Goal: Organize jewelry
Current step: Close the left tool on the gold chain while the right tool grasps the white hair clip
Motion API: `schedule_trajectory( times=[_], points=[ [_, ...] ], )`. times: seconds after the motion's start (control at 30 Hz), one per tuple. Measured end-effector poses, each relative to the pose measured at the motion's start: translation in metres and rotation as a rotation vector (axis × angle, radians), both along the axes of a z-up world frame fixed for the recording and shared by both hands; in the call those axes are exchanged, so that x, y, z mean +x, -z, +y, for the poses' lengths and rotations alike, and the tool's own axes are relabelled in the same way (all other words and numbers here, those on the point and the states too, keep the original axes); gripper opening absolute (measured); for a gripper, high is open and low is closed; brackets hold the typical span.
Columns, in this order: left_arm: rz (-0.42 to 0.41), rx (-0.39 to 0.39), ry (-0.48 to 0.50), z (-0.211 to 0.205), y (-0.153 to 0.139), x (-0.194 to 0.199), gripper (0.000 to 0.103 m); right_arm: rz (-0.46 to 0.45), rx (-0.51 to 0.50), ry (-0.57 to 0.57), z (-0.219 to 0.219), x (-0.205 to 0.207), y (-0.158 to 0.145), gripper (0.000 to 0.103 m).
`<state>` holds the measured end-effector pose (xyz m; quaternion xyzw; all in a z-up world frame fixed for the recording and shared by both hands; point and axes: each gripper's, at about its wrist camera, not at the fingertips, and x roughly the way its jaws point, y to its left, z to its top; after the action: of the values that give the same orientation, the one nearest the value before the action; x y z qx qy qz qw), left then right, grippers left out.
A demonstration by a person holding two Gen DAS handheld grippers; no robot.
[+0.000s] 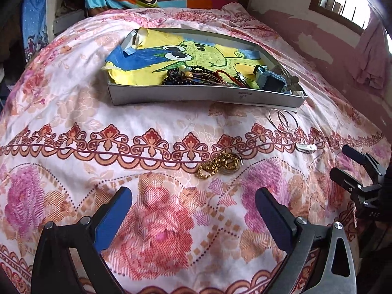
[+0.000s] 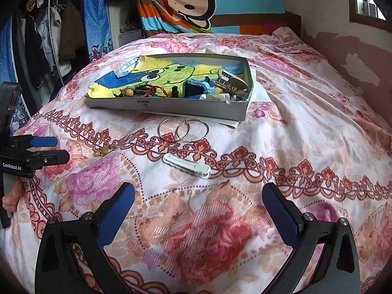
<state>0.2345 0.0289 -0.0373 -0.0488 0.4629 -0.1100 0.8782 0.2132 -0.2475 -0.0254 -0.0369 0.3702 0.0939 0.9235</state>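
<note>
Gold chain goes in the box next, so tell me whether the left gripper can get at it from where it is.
Probably yes. The left gripper is open and empty, and the gold chain lies just ahead of its fingers on bare bedspread, with nothing between them.

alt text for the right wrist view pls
Open right gripper hovers over a floral bedspread, facing a white hair clip and two silver hoops. Behind them a shallow box holds beads and watches; the left gripper is at left by a gold chain.
</note>
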Motion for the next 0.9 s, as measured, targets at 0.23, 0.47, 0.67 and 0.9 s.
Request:
schedule_trajectory(
  times=[0.23,0.47,0.67,0.9],
  points=[
    [0.057,-0.012,0.061,-0.002,0.013,0.026,0.072,0.003,0.011,-0.065,0.001,0.023,0.002,0.102],
    [0.086,0.037,0.153,-0.016,0.027,0.044,0.035,0.02,-0.021,-0.113,0.01,0.036,0.012,0.101],
    [0.107,0.012,0.206,-0.018,0.035,0.055,0.025,0.057,-0.024,-0.132,0.016,0.046,0.022,0.087],
    [0.135,-0.052,0.211,-0.009,0.038,0.062,0.016,0.078,0.003,-0.137,0.013,0.051,0.028,0.073]
  ],
)
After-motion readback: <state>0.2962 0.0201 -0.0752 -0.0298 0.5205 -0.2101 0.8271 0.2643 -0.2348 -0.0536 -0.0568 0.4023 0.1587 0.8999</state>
